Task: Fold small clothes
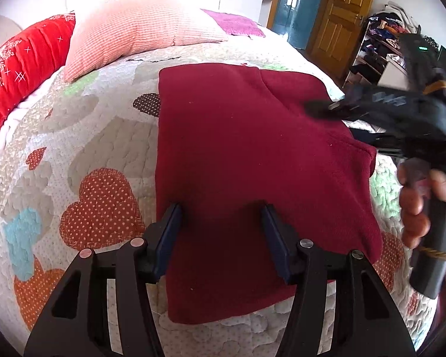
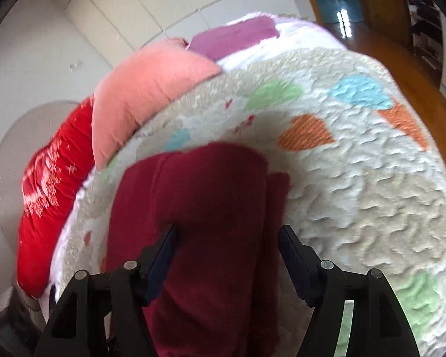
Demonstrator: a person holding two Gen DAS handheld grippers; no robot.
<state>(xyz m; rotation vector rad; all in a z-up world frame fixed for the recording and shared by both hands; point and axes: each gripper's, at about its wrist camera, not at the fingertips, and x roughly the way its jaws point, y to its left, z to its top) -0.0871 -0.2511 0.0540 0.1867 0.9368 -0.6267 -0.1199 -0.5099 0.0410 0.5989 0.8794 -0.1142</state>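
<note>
One dark red fleece garment (image 1: pixel 246 160) lies flat on a bed covered by a cream quilted bedspread with patchwork hearts (image 1: pixel 83 154), folded over on itself so that a diagonal flap edge crosses its far right part. At the head of the bed sit three cushions: a red cushion with white star stitching (image 1: pixel 20 65), a salmon-pink ribbed pillow (image 1: pixel 139 35), and a purple fuzzy cushion (image 1: pixel 235 23) behind it. Beyond the bed are a white tiled wall, one wooden panelled door (image 1: pixel 342 20) beside a teal doorway, a wooden floor, and an open shelf stacked with clothes (image 1: pixel 380 44).

The left claw (image 1: pixel 221 232) hangs low over the near edge of the garment, its two blue-padded fingers spread wide with bare fleece between them, gripping nothing. The right claw (image 2: pixel 227 247) is seen from the left camera at the garment's right side, reaching in over the flap, with the person's bare hand (image 1: pixel 422 202) wrapped around its black handle. In its own blurred view the right claw's jaws stand apart, with a rounded fold of the red fleece bulging just ahead of and between them; whether the pads touch the cloth I cannot tell.
</note>
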